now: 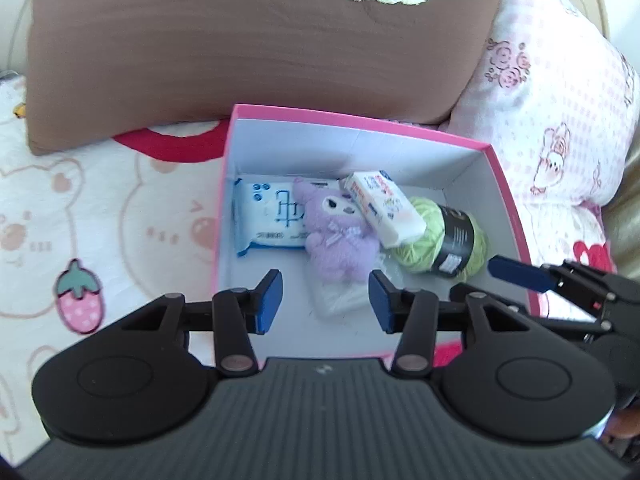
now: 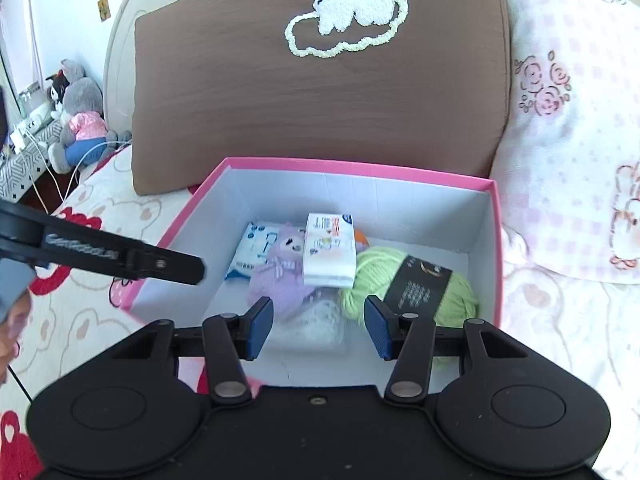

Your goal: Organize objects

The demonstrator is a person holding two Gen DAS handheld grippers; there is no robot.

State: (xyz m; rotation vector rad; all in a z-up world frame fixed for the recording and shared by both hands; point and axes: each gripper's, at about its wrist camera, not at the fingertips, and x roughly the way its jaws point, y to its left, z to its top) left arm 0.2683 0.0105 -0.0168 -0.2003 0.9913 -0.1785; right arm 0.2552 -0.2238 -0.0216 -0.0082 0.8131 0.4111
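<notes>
Both the left gripper (image 1: 326, 300) and right gripper (image 2: 318, 328) are hovering released and empty over the pink box (image 2: 495, 240), risking toppling the white carton (image 2: 329, 254) perched on the yarn (image 2: 372, 280)

Bright daylight, soft blur throughout (fisheye-bent edges)

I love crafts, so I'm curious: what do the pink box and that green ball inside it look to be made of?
Pink box: apparently cardboard, with matte white inner walls and thin, creased sides. Green ball: yarn, soft wound strands showing, wrapped in a black band that looks like paper.
</notes>
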